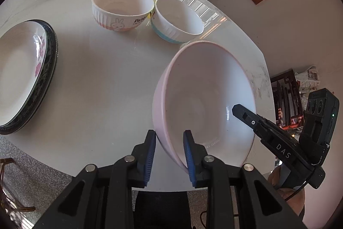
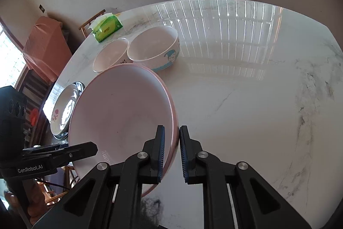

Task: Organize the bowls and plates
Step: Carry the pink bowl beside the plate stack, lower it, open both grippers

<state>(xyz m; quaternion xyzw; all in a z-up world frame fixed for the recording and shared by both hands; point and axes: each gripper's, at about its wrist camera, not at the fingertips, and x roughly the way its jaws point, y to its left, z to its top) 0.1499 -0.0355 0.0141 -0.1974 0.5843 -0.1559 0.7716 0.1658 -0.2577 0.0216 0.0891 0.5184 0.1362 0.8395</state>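
Left gripper pinching near rim of large pink bowl | right gripper clamping opposite rim | bowl hanging tilted over table, near stacked plates | judging it rigid, glazed, slippery, breakable; gripping at rim is suiting it.

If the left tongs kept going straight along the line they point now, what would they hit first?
The left tongs already grip the big pink bowl's rim, so the bowl leads. Beyond it, the line seems to meet bare marble tabletop, short of the blue-striped bowl; depth is uncertain.
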